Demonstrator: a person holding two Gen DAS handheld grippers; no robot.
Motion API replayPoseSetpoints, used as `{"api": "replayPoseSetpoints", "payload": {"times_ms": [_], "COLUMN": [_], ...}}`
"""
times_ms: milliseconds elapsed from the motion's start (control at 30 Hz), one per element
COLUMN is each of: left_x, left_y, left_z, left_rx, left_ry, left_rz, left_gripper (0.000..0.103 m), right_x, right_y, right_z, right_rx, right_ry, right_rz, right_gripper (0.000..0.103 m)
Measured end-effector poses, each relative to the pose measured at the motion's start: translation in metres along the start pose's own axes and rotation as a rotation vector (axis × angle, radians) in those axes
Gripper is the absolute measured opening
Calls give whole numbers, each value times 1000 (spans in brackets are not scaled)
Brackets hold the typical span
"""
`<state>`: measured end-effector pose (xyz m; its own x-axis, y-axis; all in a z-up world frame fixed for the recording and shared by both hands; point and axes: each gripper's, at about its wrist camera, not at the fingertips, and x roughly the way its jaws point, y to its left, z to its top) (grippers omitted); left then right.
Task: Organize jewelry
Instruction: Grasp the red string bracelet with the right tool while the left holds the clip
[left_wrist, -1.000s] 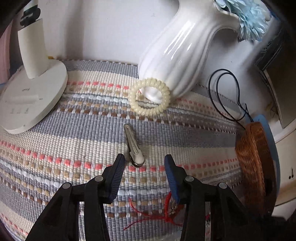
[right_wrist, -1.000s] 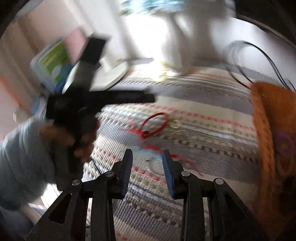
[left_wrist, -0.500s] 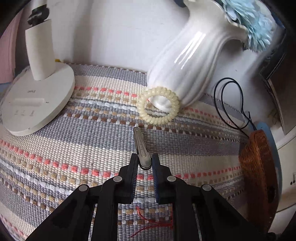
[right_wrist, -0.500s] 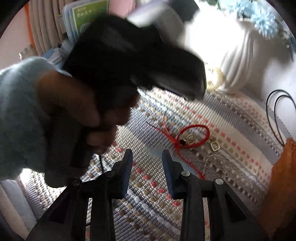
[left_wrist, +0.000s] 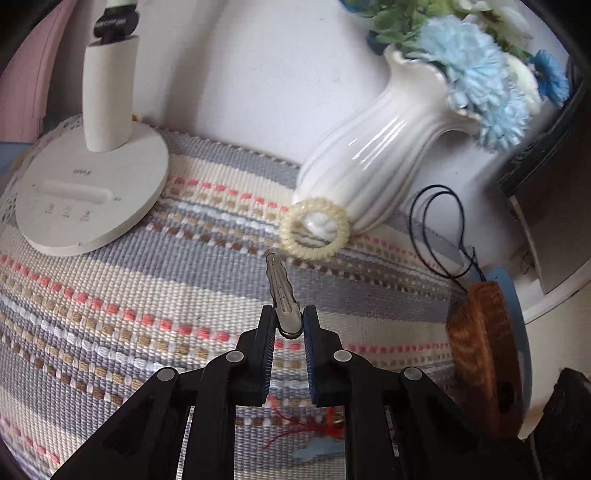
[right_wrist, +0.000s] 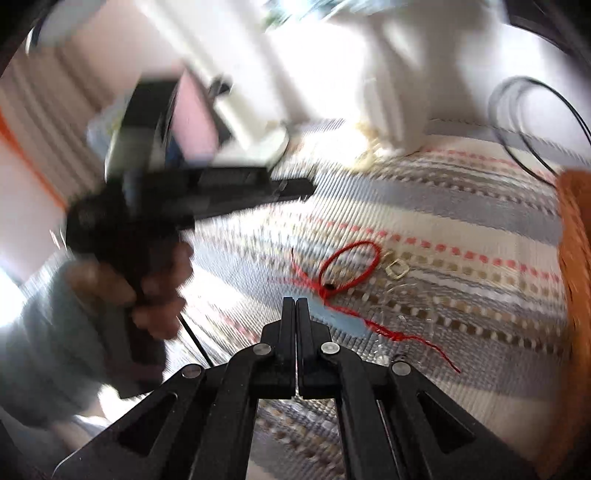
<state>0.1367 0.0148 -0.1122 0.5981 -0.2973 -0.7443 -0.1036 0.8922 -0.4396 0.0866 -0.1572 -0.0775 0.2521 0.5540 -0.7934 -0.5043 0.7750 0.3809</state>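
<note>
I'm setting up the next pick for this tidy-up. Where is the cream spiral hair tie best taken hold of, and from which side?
Grip the hair tie on its near arc, the part lying free on the woven mat. Its far edge leans against the white vase, so little room is likely there. Come down from above on the near side, one of the fingers inside the ring and one outside, pinching the coil across its thickness.

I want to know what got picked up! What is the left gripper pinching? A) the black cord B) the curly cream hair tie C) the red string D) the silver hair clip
D: the left gripper is shut on the wide end of the silver hair clip.
</note>
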Motion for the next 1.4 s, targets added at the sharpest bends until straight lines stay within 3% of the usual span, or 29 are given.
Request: {"api": "replayPoseSetpoints", "payload": {"times_ms": [167, 300, 400, 667, 800, 867, 900, 967, 1067, 1100, 1267, 1400], "left_x": [-3, -1, -1, -10, -10, -11, -11, -10, -15, -15, -20, -17], "left_y": [-18, -21, -15, 9, 14, 16, 17, 18, 19, 18, 12, 6], "left_z": [6, 6, 6, 6, 6, 6, 6, 7, 6, 6, 7, 6], "left_rx": [33, 32, 5, -55, -68, -70, -72, -80, -81, -79, -69, -58], "left_ry": [-21, -11, 1, -2, 3, 5, 4, 4, 5, 4, -4, 4], "left_rz": [-21, -20, -27, -23, -24, -25, -25, -22, -21, -22, -27, -31], "left_gripper": [15, 15, 15, 15, 15, 15, 15, 15, 15, 15, 15, 15], "right_x": [-25, -10, 12, 38, 53, 52, 51, 50, 44, 39, 2, -7], "right_y": [-13, -8, -3, 1, 2, 4, 4, 3, -2, -3, -11, -12], "right_z": [7, 9, 6, 4, -3, -7, -8, -8, -7, -7, -1, 0], "right_rx": [78, 40, 23, -74, -125, -165, -178, -191, -167, -153, -56, -38], "right_ry": [-74, -31, 23, 68, 139, 119, 116, 113, 107, 98, 11, -7], "right_rz": [-22, -80, -74, -112, -154, -165, -172, -201, -180, -160, -98, -116], "right_gripper": [1, 6, 42, 42, 42, 42, 40, 11, 8, 3, 2, 2]}}
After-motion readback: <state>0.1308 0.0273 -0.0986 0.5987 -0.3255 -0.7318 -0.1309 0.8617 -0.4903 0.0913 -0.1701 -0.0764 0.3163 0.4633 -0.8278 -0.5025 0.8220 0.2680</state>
